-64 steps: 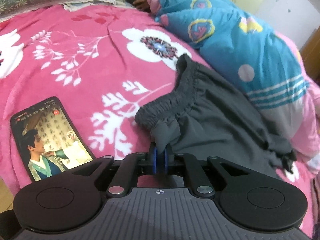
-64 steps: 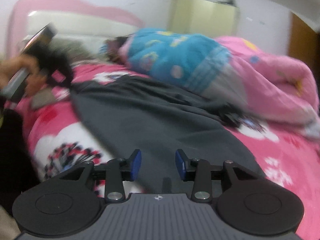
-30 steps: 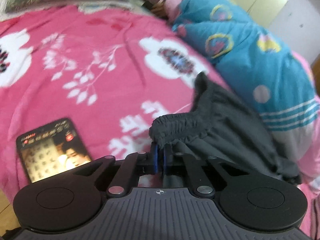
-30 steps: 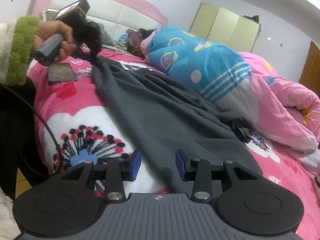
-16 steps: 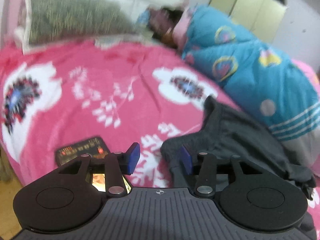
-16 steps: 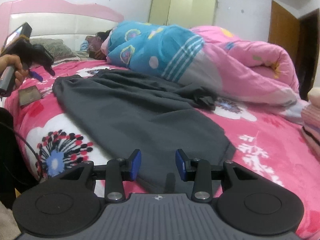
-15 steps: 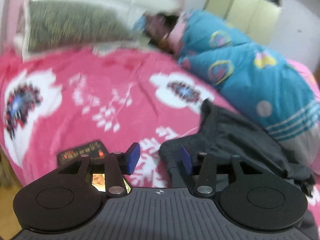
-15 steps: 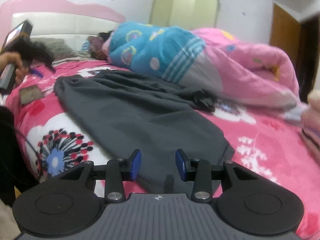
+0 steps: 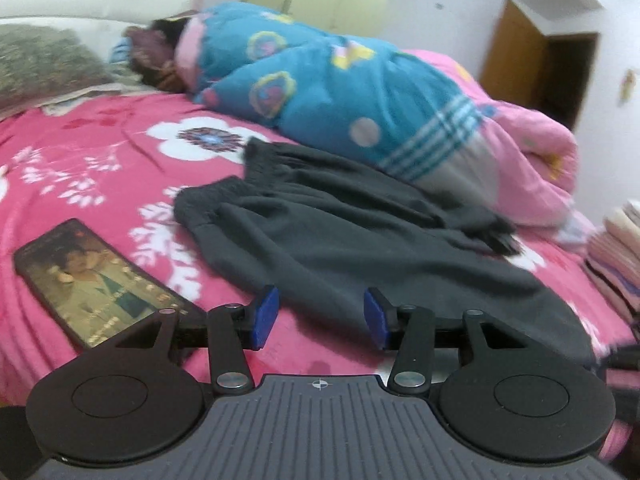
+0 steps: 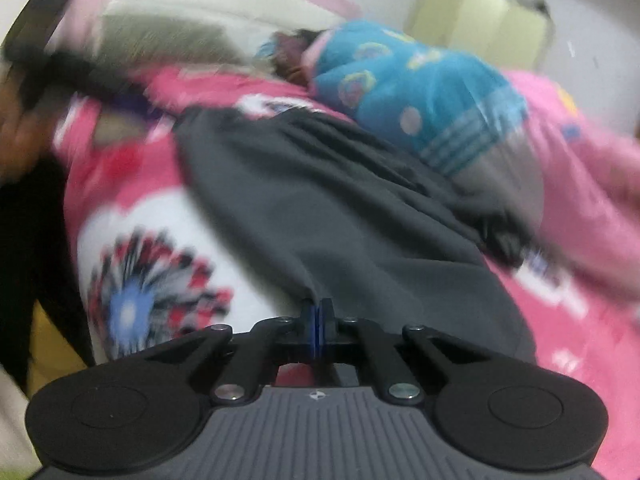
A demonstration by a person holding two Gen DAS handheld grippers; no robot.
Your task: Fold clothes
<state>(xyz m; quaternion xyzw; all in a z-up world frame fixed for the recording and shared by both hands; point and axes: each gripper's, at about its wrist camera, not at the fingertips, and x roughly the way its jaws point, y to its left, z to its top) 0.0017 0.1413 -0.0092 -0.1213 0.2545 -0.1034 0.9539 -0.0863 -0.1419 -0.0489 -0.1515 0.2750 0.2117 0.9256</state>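
Where the dark grey soft-knit trousers (image 9: 360, 240) are spread across the pink floral bedspread (image 9: 100, 152), limp, light drape is judged; hems and waistband suit pinching. Right gripper (image 10: 317, 316) is clamped on the near hem; left gripper (image 9: 318, 316) gapes wide, empty.

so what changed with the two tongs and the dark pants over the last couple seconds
The left tongs let go of the waistband they had pinched and now sit open, pulled back over the near edge of the dark pants. The right tongs, open before, have shut on the pants' hem end. The phone and the blue quilt stayed on the bed.
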